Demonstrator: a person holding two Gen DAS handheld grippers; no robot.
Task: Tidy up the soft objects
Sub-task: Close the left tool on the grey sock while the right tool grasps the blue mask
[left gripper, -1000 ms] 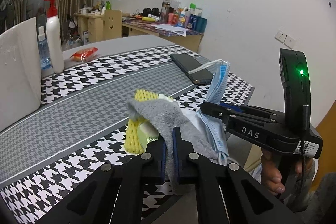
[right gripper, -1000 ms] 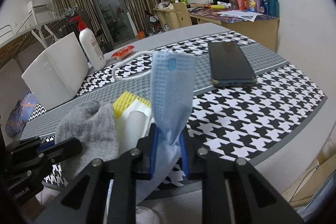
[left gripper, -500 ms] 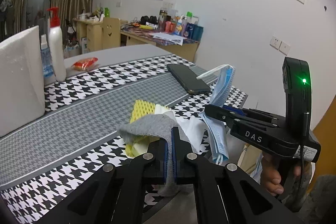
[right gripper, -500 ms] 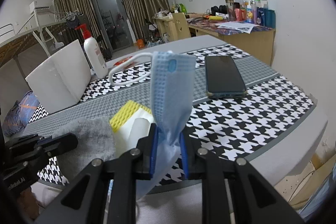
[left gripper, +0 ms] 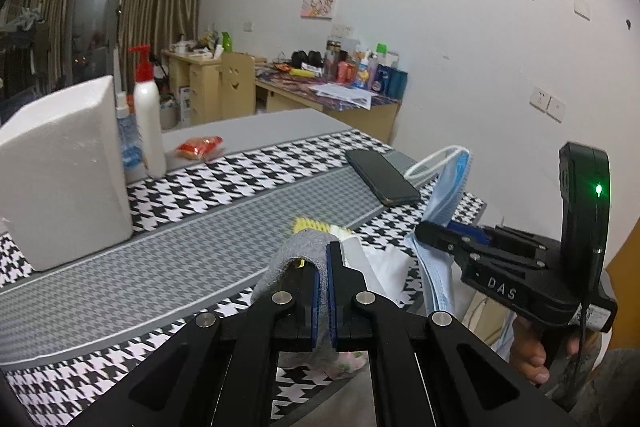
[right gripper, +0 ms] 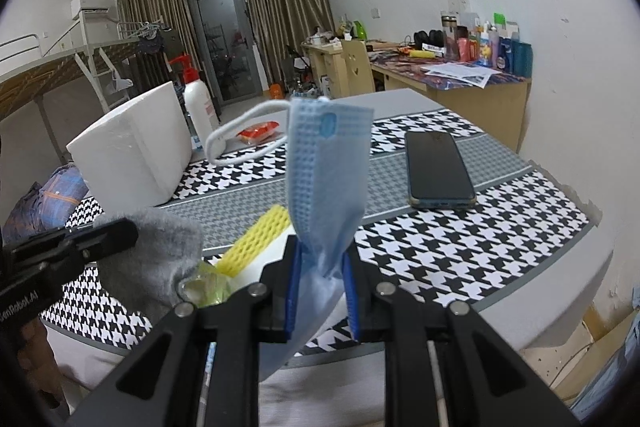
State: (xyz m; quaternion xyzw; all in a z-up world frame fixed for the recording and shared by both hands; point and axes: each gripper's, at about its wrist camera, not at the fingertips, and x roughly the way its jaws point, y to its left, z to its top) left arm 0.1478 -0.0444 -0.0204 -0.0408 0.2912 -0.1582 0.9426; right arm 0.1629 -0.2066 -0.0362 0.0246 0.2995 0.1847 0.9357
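At the near edge of the houndstooth table (right gripper: 460,259), both grippers are up off the cloth with a soft thing each. The left gripper (left gripper: 324,267) is clenched tight on a grey sock (left gripper: 298,251): fuzzy knit, folded over the left finger, a tail hanging down between the pads toward the near edge. From the right wrist view the same sock (right gripper: 160,255) bulges out to the left, thick and rumpled. The right gripper (right gripper: 320,291) is grasping a blue face mask (right gripper: 326,179), pinched at its gathered middle; the pleated, dimpled upper part stands upright above the pads with a white ear loop (right gripper: 240,135) curling off to the left, and the lower part droops below the fingers. In the left wrist view that mask (left gripper: 444,195) hangs just right of the sock. Between and beneath them on the cloth lie a yellow foam net (right gripper: 256,239) and something white, partly hidden. Farther right, a dark phone (right gripper: 438,171) lies flat. Far left stands a white foam block (left gripper: 64,171) with a red-pump bottle (left gripper: 148,131) beside it.
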